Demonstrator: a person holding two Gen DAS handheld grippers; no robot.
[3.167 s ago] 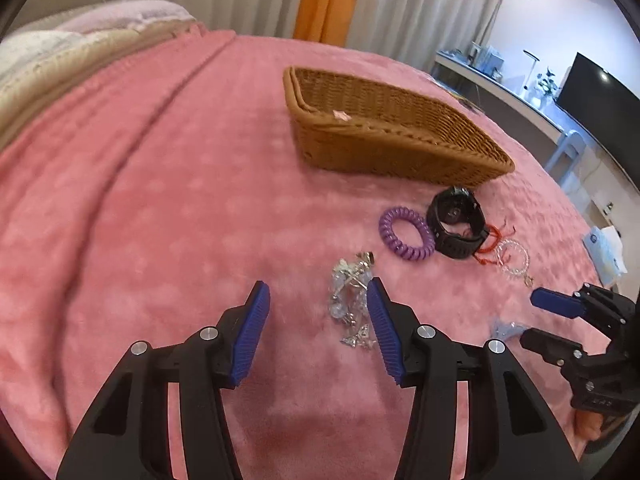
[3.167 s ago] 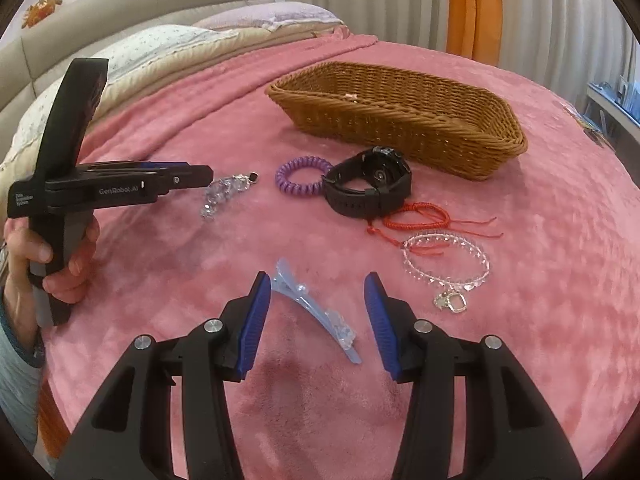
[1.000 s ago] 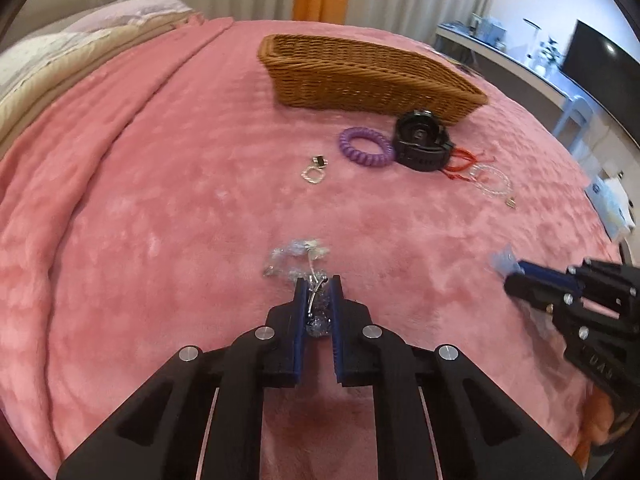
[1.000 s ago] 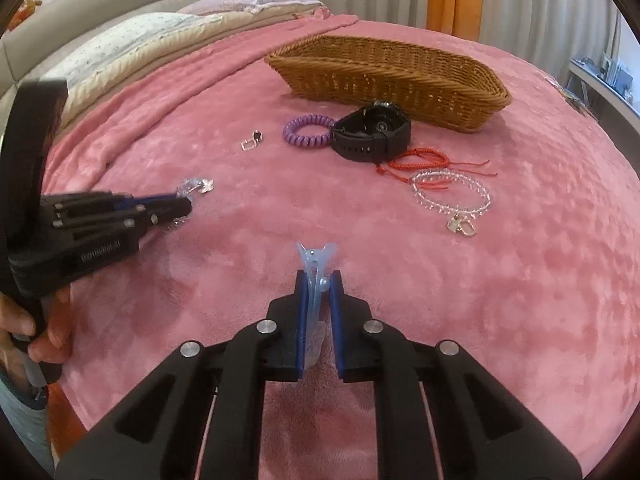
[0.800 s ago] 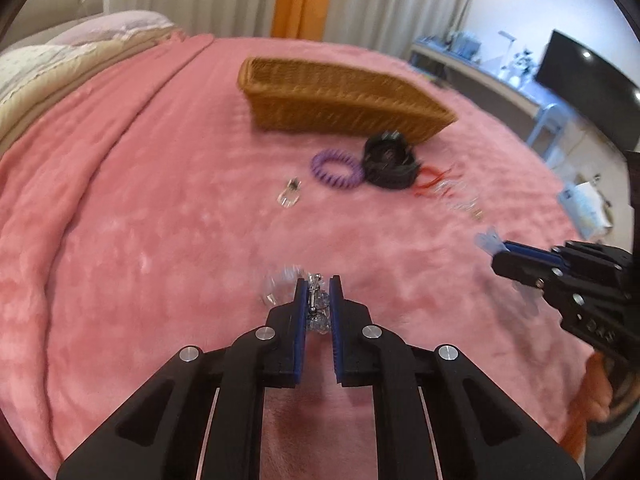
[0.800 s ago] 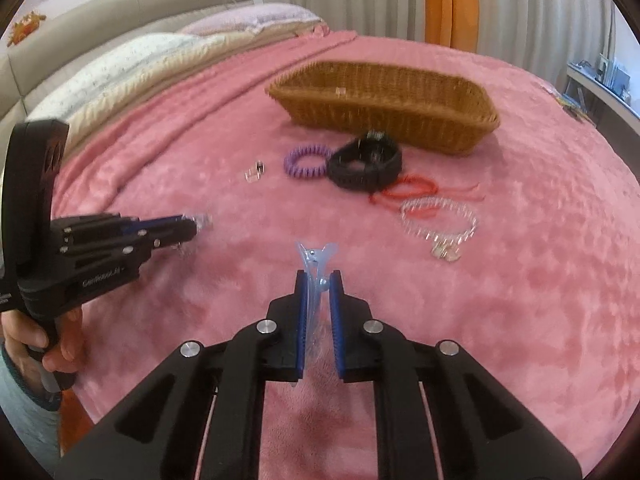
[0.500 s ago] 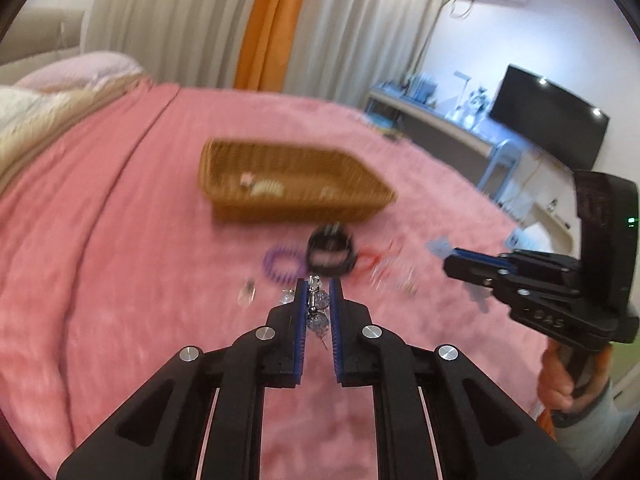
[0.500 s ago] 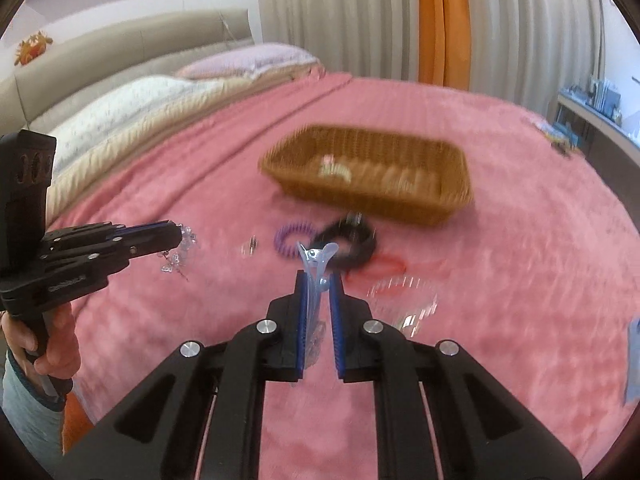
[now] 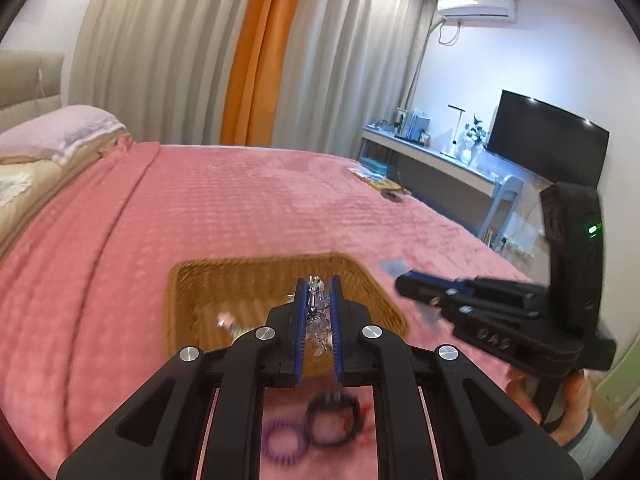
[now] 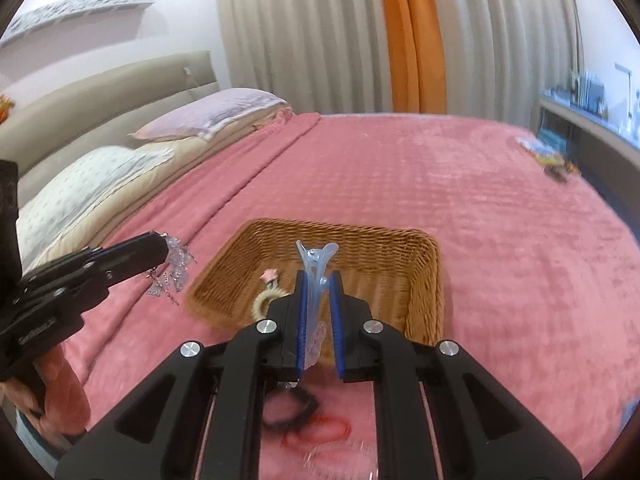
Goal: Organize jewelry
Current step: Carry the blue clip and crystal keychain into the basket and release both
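My left gripper (image 9: 318, 285) is shut on a clear crystal bead chain (image 9: 319, 312) and hangs just over the near rim of the brown wicker basket (image 9: 188, 280). In the right wrist view that chain (image 10: 173, 273) dangles from the left gripper (image 10: 162, 246) to the left of the basket (image 10: 426, 268). My right gripper (image 10: 319, 280) is shut on a light-blue hair clip (image 10: 315, 264), in front of the basket's near side. A pink star piece (image 10: 269, 276) and a beige ring (image 10: 262, 300) lie inside the basket.
Below the fingers, blurred on the pink blanket, lie a purple coil tie (image 9: 284, 442), a black watch (image 9: 332, 424), a red cord (image 10: 320, 432) and a clear bead bracelet (image 10: 340, 458). Pillows (image 10: 208, 116) are at the left, a desk (image 9: 440, 160) and a TV (image 9: 548, 140) at the right.
Both grippers have risen from the blanket with their pieces and moved forward to the basket. The watch, coil tie and cord now lie below and behind the fingertips.
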